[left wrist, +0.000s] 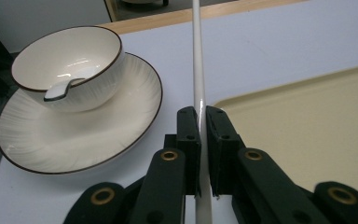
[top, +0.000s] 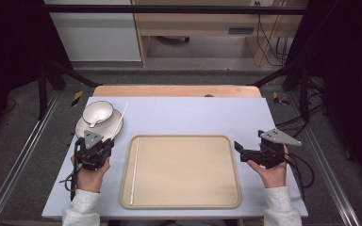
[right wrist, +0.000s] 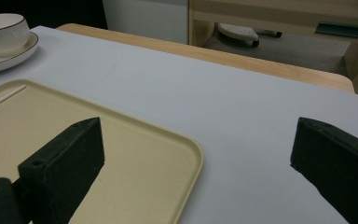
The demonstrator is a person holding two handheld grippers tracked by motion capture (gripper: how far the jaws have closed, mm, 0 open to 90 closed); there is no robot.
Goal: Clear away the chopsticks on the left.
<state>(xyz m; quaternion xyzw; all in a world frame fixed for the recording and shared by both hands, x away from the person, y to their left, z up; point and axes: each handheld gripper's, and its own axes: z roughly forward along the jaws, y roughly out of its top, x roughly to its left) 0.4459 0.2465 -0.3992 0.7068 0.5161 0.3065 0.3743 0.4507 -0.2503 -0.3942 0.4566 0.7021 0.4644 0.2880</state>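
Left gripper (top: pixel 96 139) sits at the desk's (top: pixel 188 115) left side, just left of the tray (top: pixel 234 169), with its jaws clamped tight on a thin white chopstick (left wrist: pixel 198 70). In the left gripper view the stick runs up between the two black pads, pressed from both sides, and extends far past the fingertips toward the desk's far edge. In the high view the chopstick leans over the rim of the plate (top: pixel 81 128), its far end up and to the right.

White bowl (top: pixel 97 112) with a dark rim sits on the plate, toward its far-left part; a spoon handle (left wrist: pixel 57 90) rests inside the bowl. Plate is at the left rear of the desk, just beyond the left gripper.

A second chopstick (top: pixel 134 169) lies flat in the tray along its left edge.

Right gripper (top: pixel 245 149) is at the right of the tray, jaws spread wide with nothing between them, held over the desk beside the tray's right rim. The gripper points left toward the tray.
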